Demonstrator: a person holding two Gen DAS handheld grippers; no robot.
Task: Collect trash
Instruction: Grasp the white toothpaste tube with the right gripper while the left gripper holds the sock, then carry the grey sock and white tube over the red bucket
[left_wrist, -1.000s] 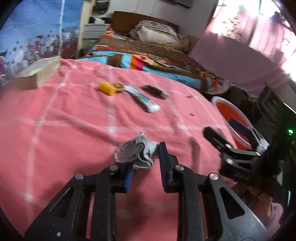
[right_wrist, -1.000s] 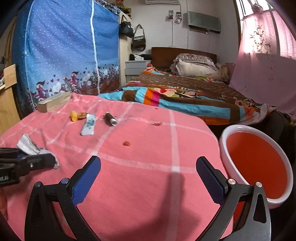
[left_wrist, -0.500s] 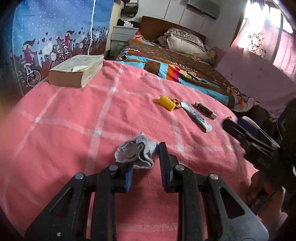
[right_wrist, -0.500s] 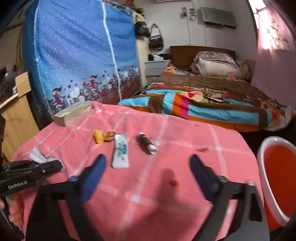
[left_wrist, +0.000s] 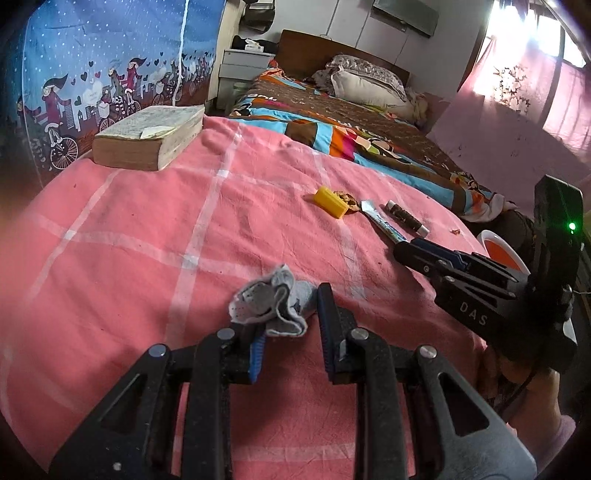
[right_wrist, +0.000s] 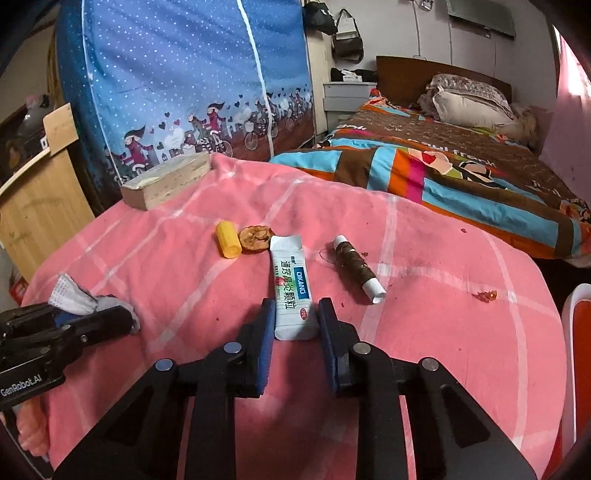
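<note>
My left gripper is shut on a crumpled grey-white wrapper and holds it just over the pink cloth; this also shows in the right wrist view. My right gripper has its jaws close around the near end of a white medicine sachet, which lies flat on the cloth; the jaws flank it and touch it or nearly so. Further back lie a yellow cap, a dried fruit slice and a brown roll. The right gripper also appears in the left wrist view.
A thick book lies at the cloth's far left edge. A red basin with a white rim stands low at the right. A small red scrap lies on the cloth. A bed is behind, a wooden cabinet at left.
My right gripper moved left and forward from near the basin to the sachet and narrowed from wide open to close around it. My left gripper kept the wrapper and swung its view leftward.
</note>
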